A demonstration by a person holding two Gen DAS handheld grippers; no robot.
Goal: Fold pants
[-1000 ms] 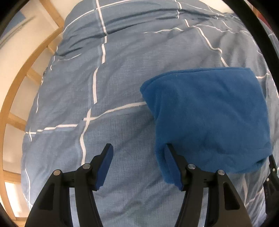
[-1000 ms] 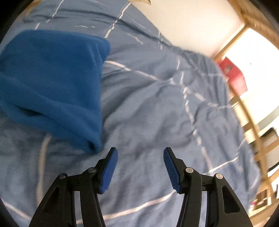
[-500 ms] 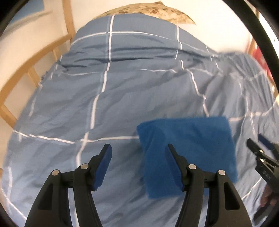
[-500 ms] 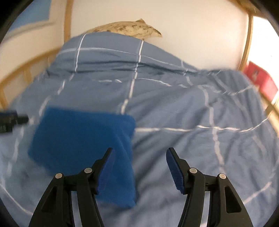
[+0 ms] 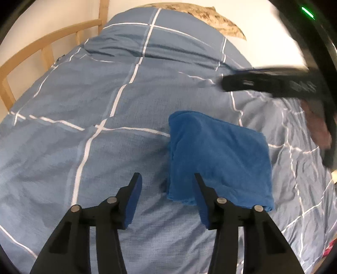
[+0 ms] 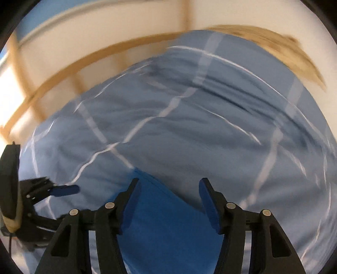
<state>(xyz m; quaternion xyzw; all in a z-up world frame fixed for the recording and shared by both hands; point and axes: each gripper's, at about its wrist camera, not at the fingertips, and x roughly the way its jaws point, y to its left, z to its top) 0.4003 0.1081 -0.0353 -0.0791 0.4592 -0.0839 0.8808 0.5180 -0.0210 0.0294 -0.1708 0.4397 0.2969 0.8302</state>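
Observation:
The blue fleece pants [image 5: 219, 156] lie folded into a compact rectangle on the grey-blue checked duvet [image 5: 105, 101]. My left gripper [image 5: 167, 181] is open and empty, raised above the bed just left of the bundle's near edge. My right gripper [image 6: 169, 185] is open and empty, lifted above the folded pants [image 6: 164, 221], which lie below its fingers. The right gripper also shows blurred at the right of the left wrist view [image 5: 269, 84]. The left gripper shows at the left edge of the right wrist view [image 6: 61, 189].
A wooden bed rail [image 5: 42, 48] runs along the left side of the bed. A mottled beige pillow [image 5: 202, 14] lies at the head against the white wall. The right wrist view is motion-blurred.
Both grippers have pulled up and back from the folded pants. The right gripper swung left so the bundle now lies beneath it. The pants stay where they lay.

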